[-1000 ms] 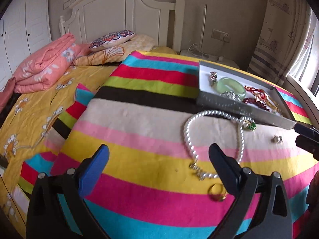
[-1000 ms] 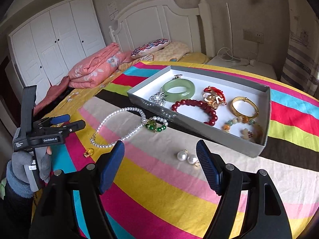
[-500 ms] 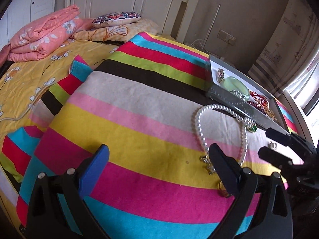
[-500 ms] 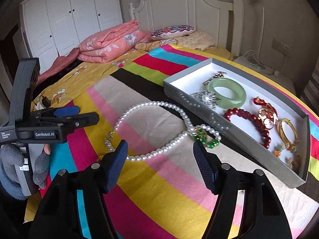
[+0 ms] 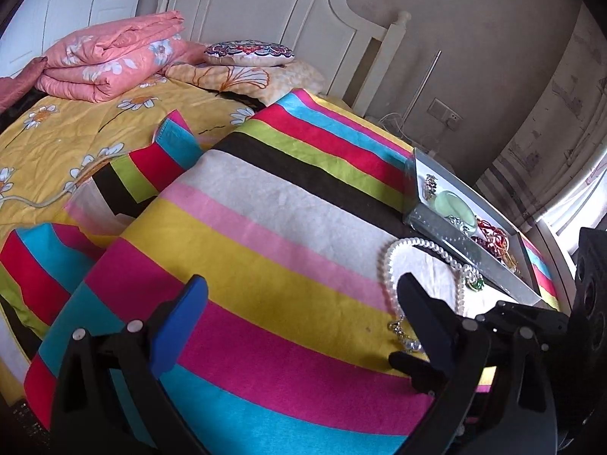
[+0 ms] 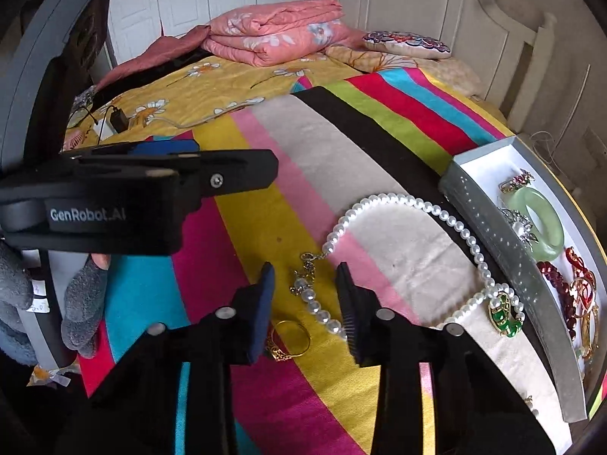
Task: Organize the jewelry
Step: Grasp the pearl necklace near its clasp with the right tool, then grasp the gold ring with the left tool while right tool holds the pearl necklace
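Note:
A white pearl necklace [image 6: 398,199] with a green pendant [image 6: 502,314] lies looped on the striped blanket. Its clasp end [image 6: 303,288] sits between the fingers of my right gripper [image 6: 305,269], whose jaws are closing; the pads are still apart from it. A gold ring [image 6: 292,335] lies just below the clasp. My left gripper [image 5: 301,280] stands wide open over the blanket with nothing in it, left of the necklace [image 5: 387,265]. The grey tray [image 6: 504,250] on the right holds a jade bangle [image 6: 542,223], a red bead bracelet [image 6: 554,276] and gold pieces.
A gloved hand [image 6: 76,303] holds the left gripper at the blanket's left edge. A charger and cable [image 6: 117,119] lie on the yellow sheet. A folded pink quilt [image 6: 273,34], a pillow [image 6: 409,43] and the white headboard [image 5: 273,11] stand behind.
My right gripper swung left from the pearl earrings to the necklace's clasp end, and its jaws narrowed sharply. The left gripper rolled and shifted a little; its jaws stayed wide.

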Tool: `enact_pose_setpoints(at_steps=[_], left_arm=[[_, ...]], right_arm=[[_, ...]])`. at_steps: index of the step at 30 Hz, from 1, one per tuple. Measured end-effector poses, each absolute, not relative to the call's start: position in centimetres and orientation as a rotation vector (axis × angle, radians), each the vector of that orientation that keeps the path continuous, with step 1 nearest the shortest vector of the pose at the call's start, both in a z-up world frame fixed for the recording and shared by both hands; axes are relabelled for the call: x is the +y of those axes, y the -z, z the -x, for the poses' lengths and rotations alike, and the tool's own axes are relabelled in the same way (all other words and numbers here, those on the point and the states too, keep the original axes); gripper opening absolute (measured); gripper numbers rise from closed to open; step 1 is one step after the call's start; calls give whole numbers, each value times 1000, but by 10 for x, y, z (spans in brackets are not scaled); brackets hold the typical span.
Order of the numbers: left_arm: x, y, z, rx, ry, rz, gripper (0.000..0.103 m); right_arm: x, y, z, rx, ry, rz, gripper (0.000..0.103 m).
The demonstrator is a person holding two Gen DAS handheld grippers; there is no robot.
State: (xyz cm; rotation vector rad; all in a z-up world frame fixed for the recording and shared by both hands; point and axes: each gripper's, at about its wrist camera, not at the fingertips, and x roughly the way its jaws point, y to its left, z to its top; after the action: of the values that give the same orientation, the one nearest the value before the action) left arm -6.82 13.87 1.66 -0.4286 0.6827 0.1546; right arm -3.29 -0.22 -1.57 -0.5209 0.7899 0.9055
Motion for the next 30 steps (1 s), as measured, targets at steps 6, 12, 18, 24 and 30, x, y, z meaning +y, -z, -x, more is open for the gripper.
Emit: enact_pose_setpoints(at_steps=[6,12,18,24,30], left_arm=[[135,-16,66,694,-143,421,99],[122,-17,66,708,-58,361,98],[65,-14,76,802,40,151,90],[34,-3,75,844,38,10,71],[21,-1,79,809,102,-67,36]], right_arm=[[-47,12,25,782,-836,431,10],[-138,13,46,798,-748,329,10],[-190,18,77,828,-712,299,10],[-189,21,86,815,-711,324,12],[-185,19,95,787,-734,353,42]])
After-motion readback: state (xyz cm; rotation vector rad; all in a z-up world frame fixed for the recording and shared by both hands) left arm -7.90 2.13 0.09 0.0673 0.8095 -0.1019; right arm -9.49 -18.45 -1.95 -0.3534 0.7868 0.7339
